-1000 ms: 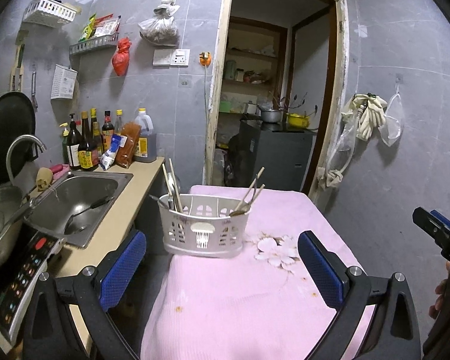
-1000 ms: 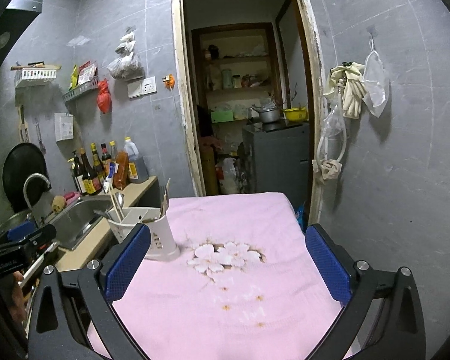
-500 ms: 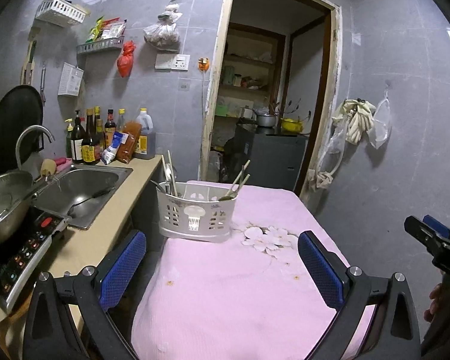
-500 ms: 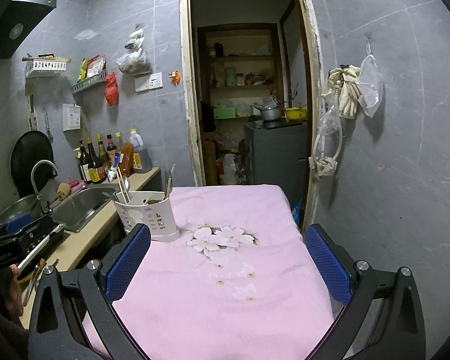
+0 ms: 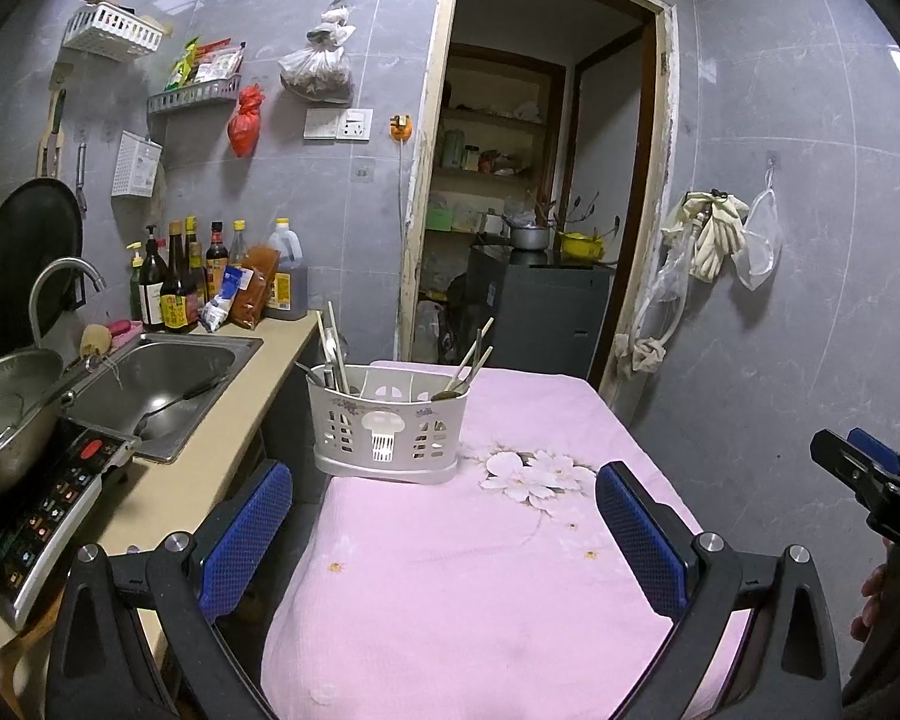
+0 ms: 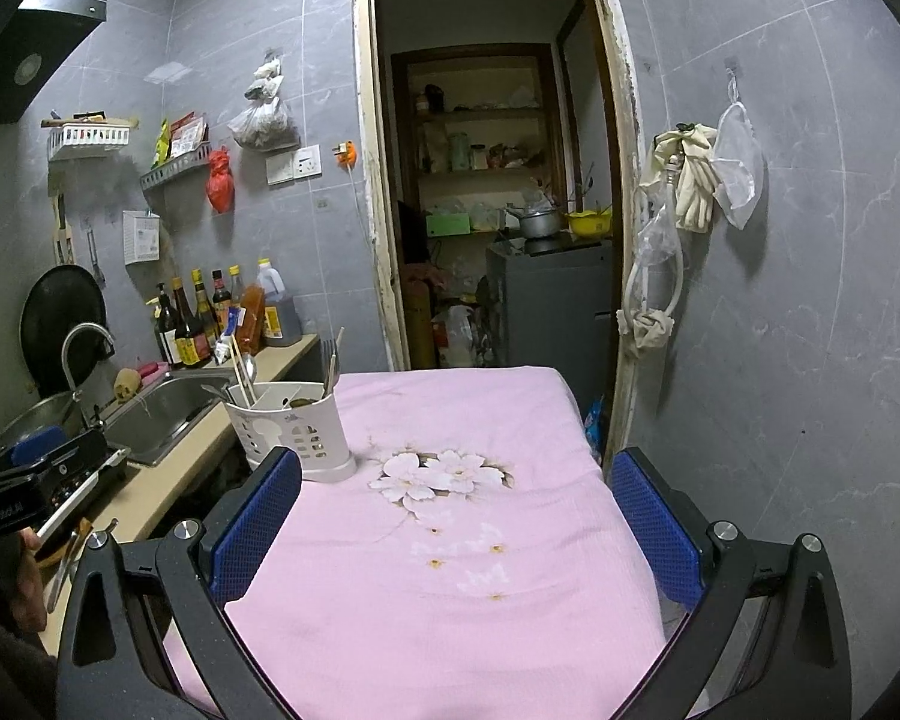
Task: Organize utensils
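Observation:
A white slotted utensil caddy (image 5: pixel 387 429) stands at the far left of a pink-clothed table (image 5: pixel 486 576); it holds chopsticks (image 5: pixel 473 360), a spoon and other utensils. It also shows in the right wrist view (image 6: pixel 291 429). My left gripper (image 5: pixel 444 534) is open and empty, held back from the caddy above the cloth. My right gripper (image 6: pixel 456 528) is open and empty over the table's middle. Each gripper shows at the other view's edge.
A counter (image 5: pixel 210 456) on the left carries a steel sink (image 5: pixel 150 384), a pot on an induction hob (image 5: pixel 42 516) and sauce bottles (image 5: pixel 180 288). A doorway (image 5: pixel 534 210) lies behind the table. Gloves and a bag (image 5: pixel 720 234) hang on the right wall.
Both grippers have pulled back and risen from the table, so the caddy looks smaller and farther. Both stay open and empty.

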The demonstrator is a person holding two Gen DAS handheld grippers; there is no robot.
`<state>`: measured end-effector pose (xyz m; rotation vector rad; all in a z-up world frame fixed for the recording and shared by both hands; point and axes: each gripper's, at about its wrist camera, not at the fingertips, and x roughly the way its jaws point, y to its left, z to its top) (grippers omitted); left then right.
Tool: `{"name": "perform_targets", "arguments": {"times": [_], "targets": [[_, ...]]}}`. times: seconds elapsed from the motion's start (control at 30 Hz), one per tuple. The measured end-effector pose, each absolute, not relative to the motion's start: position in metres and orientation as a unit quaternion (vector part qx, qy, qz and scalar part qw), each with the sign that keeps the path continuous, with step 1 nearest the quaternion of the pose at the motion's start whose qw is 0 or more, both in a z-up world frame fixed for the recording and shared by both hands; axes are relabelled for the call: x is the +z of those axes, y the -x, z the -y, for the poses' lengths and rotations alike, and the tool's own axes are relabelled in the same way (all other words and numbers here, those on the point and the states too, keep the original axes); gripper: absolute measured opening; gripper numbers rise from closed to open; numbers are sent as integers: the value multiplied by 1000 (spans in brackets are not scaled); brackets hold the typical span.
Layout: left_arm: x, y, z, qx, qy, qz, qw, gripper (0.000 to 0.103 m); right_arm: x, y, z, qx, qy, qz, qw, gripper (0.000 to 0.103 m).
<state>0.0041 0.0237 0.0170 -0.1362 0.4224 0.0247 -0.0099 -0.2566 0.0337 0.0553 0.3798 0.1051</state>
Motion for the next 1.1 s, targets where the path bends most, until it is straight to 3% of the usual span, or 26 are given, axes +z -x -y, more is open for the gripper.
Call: {"name": "perform_targets", "arguments": {"times": [1.1], "targets": [[17, -8, -24, 12, 65, -210, 975, 102, 30, 5, 260, 57, -27, -194, 979, 101]]}}
